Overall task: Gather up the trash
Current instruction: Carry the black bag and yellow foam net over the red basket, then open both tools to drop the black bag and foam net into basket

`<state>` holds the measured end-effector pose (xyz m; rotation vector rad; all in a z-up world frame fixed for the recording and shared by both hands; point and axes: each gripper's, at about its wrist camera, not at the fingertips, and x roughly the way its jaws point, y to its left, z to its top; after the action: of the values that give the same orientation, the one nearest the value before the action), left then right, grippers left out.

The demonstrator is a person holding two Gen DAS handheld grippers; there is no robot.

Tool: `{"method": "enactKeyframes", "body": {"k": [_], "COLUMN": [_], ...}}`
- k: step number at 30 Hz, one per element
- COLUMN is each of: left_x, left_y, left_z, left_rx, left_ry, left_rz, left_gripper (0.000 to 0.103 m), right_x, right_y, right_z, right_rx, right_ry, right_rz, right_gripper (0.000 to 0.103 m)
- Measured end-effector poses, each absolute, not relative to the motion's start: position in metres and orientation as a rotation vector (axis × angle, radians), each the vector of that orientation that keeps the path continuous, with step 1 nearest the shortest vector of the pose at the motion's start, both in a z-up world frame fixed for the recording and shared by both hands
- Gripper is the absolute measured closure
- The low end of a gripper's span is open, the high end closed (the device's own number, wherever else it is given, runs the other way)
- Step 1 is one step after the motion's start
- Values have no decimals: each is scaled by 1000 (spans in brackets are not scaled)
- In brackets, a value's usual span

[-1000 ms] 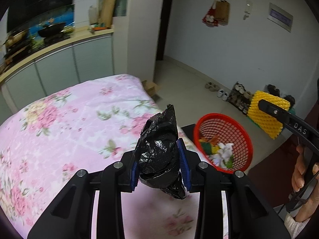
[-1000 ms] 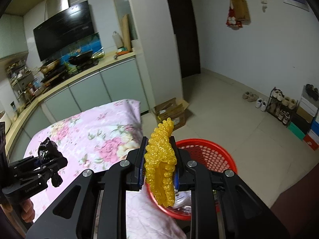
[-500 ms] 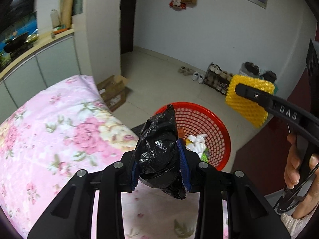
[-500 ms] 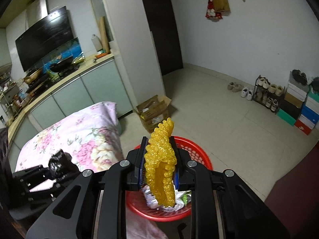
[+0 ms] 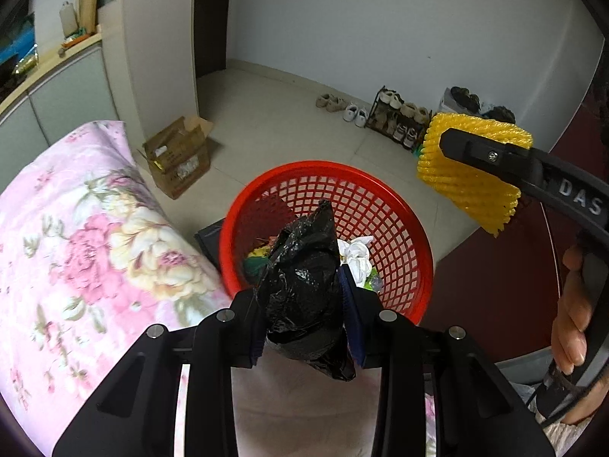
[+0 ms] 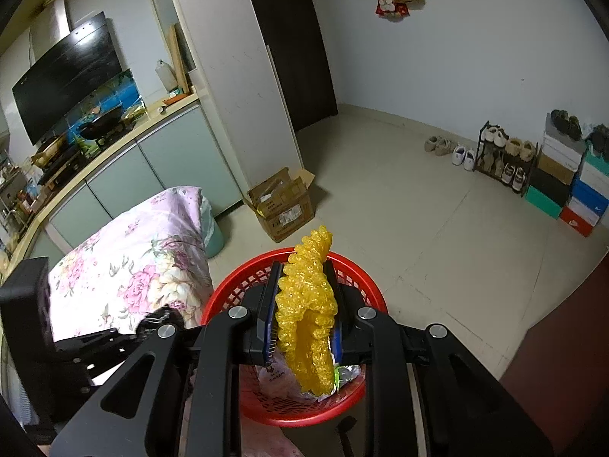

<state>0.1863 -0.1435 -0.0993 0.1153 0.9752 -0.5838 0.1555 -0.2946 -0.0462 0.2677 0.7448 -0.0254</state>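
Left wrist view shows our left gripper squeezed tight on a black plastic bag. We see that the bag is shiny, crinkly and scrunched into a lump with a pointy top. It hangs over the near rim of a round red basket on the floor, just beside the pink flowery blanket. White and green scraps lie inside the basket. Our right gripper is closed on a bumpy yellow foam net, folded and floppy, also held above the basket. A hand holds that gripper's handle.
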Motion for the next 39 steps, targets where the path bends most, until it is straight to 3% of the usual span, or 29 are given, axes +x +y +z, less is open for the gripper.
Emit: {"method": "enactKeyframes", "body": {"k": [8,10,12,15,27,39], "left_x": [208,210,212,215,213,195], "left_y": [-157,-161,-164,-160,-116,-97], "left_z": [-120,-123,-124,-124,-100,-82], "left_rx": [85,91,93,63,36,48], "left_ry": [1037,1039,1035,1031,961,902], "left_rz": [-633,-640,-638,-626,-487,-430], "left_gripper": [69,62,45,30,25,23], "right_x": [161,163,164,167,192,200], "right_y": [-305,-307,-308,-308,-299,-284], "right_z": [-58,-61,-63,-66,-85,-91], "right_rx": [306,308,309,309,306,301], "right_ry": [770,777,783,791,844,866], "right_rz": [-33,-33,-34,-34,-4,11], "right_gripper": [82,82,82,82,77,48]}}
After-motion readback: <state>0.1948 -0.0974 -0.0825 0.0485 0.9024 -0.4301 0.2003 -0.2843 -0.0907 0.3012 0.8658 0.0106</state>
